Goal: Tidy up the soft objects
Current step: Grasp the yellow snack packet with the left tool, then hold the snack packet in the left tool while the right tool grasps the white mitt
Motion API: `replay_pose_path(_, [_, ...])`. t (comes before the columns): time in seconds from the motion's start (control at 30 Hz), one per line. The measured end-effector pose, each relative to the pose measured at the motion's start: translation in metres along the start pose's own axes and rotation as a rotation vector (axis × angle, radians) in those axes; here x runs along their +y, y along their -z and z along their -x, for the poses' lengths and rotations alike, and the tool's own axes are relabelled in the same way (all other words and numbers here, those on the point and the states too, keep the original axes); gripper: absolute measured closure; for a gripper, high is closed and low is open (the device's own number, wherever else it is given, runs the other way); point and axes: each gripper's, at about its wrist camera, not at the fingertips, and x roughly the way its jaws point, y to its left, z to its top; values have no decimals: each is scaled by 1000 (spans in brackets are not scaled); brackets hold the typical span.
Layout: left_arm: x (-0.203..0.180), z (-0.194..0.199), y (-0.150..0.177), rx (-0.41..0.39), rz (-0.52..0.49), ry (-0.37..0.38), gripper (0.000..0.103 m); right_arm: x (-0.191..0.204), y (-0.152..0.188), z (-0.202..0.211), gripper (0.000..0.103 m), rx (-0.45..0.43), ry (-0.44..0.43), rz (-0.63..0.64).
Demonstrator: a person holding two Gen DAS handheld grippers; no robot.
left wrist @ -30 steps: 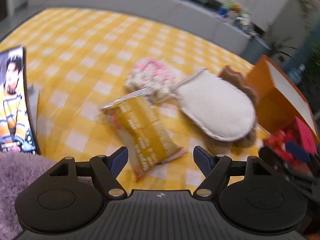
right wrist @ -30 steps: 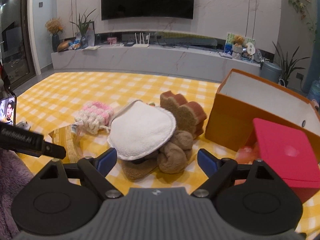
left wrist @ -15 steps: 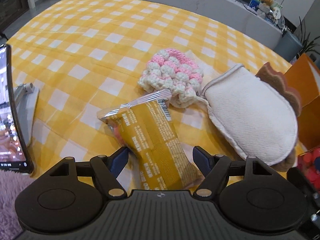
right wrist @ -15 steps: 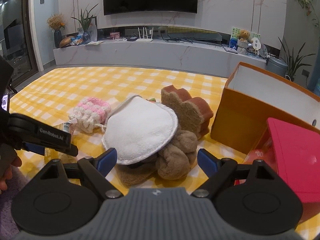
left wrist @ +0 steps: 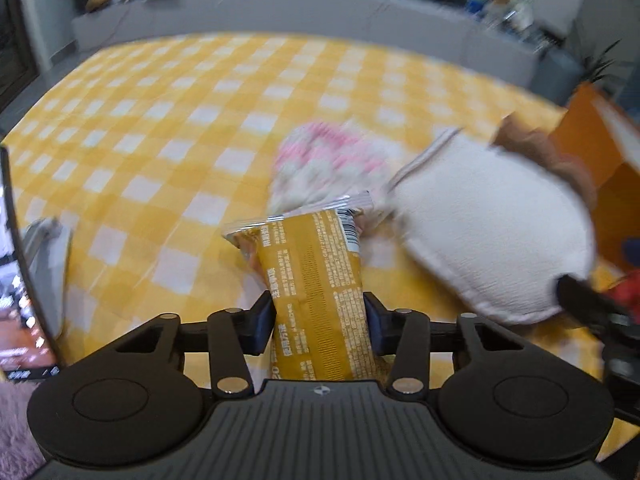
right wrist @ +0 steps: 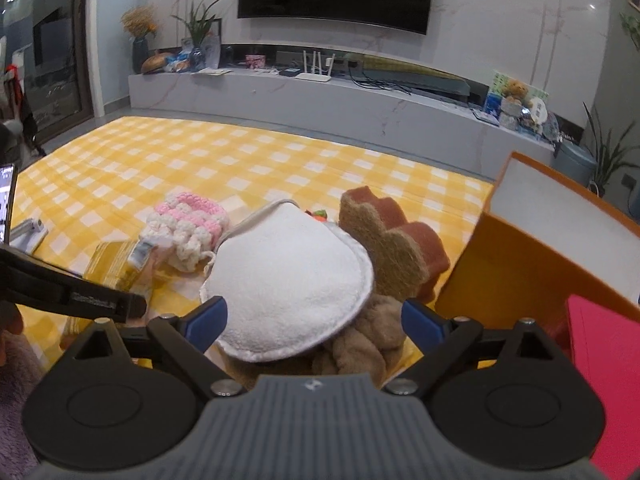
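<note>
My left gripper is shut on a yellow snack packet whose far end rests on the yellow checked cloth. Beyond it lie a pink and white crochet piece and a white padded mitt. My right gripper is open, its fingers on either side of the white mitt, which lies on a brown plush toy. A toast-shaped sponge stands behind it. The packet and the left gripper's arm show at the left.
An orange box with a white inside stands at the right, a red box in front of it. A phone on a stand is at the left edge. A purple fluffy fabric lies at the near left.
My left gripper has moved forward over the snack packet and closed on it. My right gripper has moved closer to the white mitt and stays open.
</note>
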Motion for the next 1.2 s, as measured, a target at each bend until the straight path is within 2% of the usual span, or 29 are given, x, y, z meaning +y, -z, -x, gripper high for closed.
replay_pose_path(0.07, [-1,7,1,-60,-2,24,52,1,-3,-3,4,-9,-3,21])
replay_pose_path(0.13, [-2,10,1,-93,6,26,52,2,-6,-9,3,-12,-13,42])
replay_pose_path(0.33, [-2,7,-1,-105,14,61,52,4,-12,-45,3,39,-18,80])
replay_pose_path(0.43, [-5,5,-1,-97,-5,73,52,4,-13,-55,4,36,-26,90])
replay_pose_path(0.5, [-7,4,1,-88,-15,78,52,8,-12,-56,12,27,-42,108])
replay_pose_path(0.6, [-8,0,1,-71,-11,83,52,19,-9,-52,18,8,0,160])
replay_pose_path(0.7, [-7,1,2,-71,-12,86,52,29,-8,-39,39,-21,31,199])
replay_pose_path(0.87, [-10,1,3,-69,-24,82,52,42,-5,-16,57,-47,12,211])
replay_pose_path(0.97, [-13,1,5,-59,-42,81,52,42,-1,-10,59,-34,2,160])
replay_pose_path(1.07, [-15,0,6,-55,-61,74,52,36,4,-8,53,-18,-1,103])
replay_pose_path(1.13, [-16,2,8,-57,-63,75,52,32,8,-4,56,-10,-37,48])
replay_pose_path(1.2, [-16,4,9,-59,-64,83,52,34,16,5,68,-9,-88,23])
